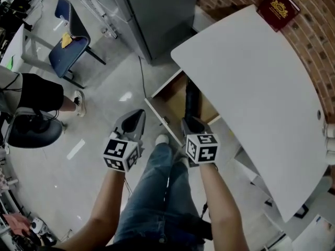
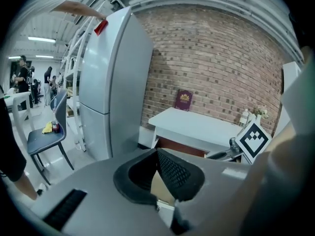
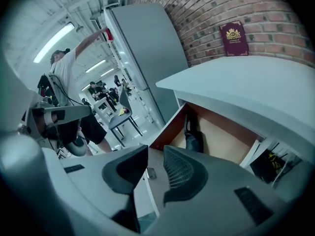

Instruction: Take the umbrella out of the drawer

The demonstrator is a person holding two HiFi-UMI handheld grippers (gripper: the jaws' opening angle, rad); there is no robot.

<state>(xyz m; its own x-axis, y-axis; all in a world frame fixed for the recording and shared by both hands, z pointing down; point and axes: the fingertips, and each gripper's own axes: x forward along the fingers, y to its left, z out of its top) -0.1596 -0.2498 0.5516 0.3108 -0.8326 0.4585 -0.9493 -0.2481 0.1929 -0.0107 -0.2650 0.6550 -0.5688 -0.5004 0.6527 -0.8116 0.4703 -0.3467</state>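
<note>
A black folded umbrella [image 1: 191, 95] lies in the open wooden drawer [image 1: 170, 95] under the white table [image 1: 251, 88]. The right gripper view shows the umbrella [image 3: 193, 135] standing dark against the drawer's pale floor [image 3: 224, 136]. My right gripper [image 1: 190, 123] hovers over the drawer's front edge, just short of the umbrella's near end. Its jaws stand slightly apart [image 3: 155, 149], with nothing between them. My left gripper [image 1: 137, 117] hangs to the left of the drawer, above the floor. Its tips meet [image 2: 157, 151] and it holds nothing.
A maroon booklet [image 1: 277, 8] leans against the brick wall at the table's far side. A grey fridge [image 1: 157, 9] stands left of the table, and a blue chair [image 1: 68, 46] stands further left. A person [image 1: 31, 93] stands at the left edge. My legs [image 1: 157, 192] are below the grippers.
</note>
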